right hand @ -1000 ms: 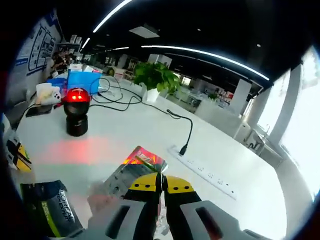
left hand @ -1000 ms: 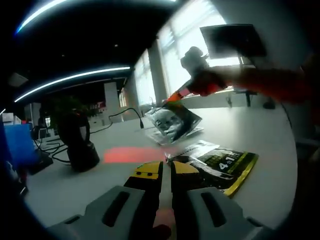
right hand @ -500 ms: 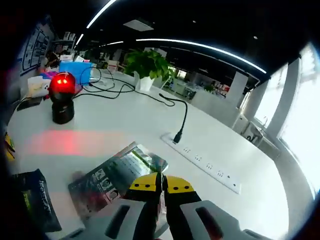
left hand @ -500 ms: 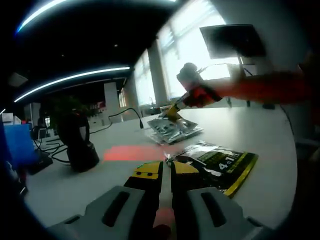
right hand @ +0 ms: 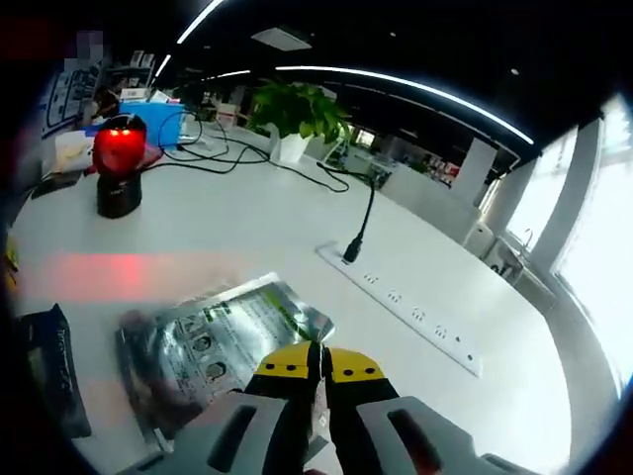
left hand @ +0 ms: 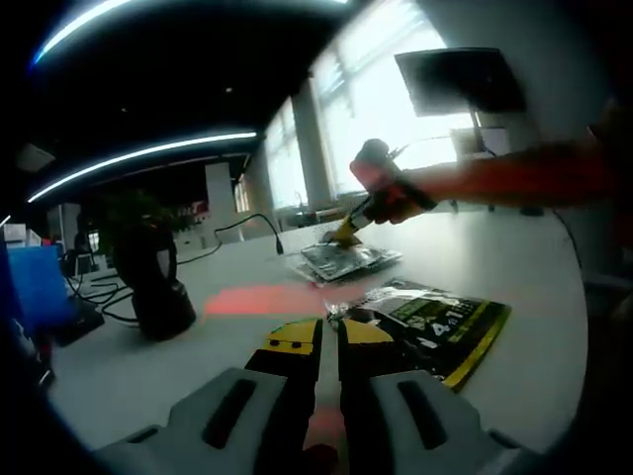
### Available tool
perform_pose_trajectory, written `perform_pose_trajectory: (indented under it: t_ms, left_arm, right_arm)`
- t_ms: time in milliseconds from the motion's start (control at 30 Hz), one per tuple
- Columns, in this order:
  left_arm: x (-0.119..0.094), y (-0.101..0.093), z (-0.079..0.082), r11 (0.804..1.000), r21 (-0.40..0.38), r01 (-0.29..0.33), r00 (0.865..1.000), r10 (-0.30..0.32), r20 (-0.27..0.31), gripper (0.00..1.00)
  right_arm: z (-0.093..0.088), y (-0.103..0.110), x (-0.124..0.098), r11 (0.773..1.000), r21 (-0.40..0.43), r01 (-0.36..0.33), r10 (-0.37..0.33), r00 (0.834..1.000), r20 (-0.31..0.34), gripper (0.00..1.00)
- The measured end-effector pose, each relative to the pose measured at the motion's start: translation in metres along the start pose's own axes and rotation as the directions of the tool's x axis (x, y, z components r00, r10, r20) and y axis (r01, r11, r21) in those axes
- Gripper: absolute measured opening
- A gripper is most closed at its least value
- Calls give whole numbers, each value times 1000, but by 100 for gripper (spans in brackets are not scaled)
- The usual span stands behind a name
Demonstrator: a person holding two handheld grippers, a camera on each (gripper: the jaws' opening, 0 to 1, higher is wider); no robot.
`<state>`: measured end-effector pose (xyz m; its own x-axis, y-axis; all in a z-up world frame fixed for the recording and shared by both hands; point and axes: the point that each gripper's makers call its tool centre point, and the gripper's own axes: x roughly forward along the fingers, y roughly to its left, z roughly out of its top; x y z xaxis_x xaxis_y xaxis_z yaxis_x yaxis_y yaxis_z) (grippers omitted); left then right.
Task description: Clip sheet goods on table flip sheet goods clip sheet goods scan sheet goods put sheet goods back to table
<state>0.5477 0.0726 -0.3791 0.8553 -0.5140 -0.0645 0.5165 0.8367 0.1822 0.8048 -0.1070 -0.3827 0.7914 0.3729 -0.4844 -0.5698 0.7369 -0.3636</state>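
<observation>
Lowered since a second ago, the glossy silver packet (right hand: 213, 341) lies flat on the white table (right hand: 247, 228), pinched by the right gripper (right hand: 316, 361); the left gripper (left hand: 328, 336) is closed, empty.

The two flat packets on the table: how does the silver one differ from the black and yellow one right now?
The silver packet is pale grey with small printed pictures; the black and yellow packet is dark with a yellow edge and "4" lettering. The right gripper is shut on the silver packet's edge, while the black and yellow packet lies free, just ahead of the left gripper, which grips nothing. Both lie flat on the white table.
</observation>
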Motion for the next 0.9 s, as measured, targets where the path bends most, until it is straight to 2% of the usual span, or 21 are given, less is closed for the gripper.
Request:
perform_pose_trajectory:
  t_ms: [333,600,700,733,833,900]
  left_arm:
    - [0,3,0,1000,1,-4,1000,4,-2,0]
    - [1,3,-1,1000,1,-6,1000,6,-1,0]
    - [1,3,-1,1000,1,-6,1000,6,-1,0]
    - [1,4,-1,1000,0,-7,1000,7,-1,0]
    - [0,4,-1,1000,0,-9,1000,9,-1,0]
    - [0,4,-1,1000,0,-10,1000,10,-2,0]
  right_arm:
    - [-3,-4,14,1000,-17,-17,17,1000,-1,1]
    - [-6,0,15,999,-34,-18,18,1000,4,2]
    - [-7,-4,15,1000,-31,-2,2,1000,2,6]
    - [-8,-11,15,999,-19,30,-30,1000,-4,9]
    - [-5,-16,14,999,-6,46,-46,999,13,18]
    - [-1,-21,11,998,2,69,-69,997,26,19]
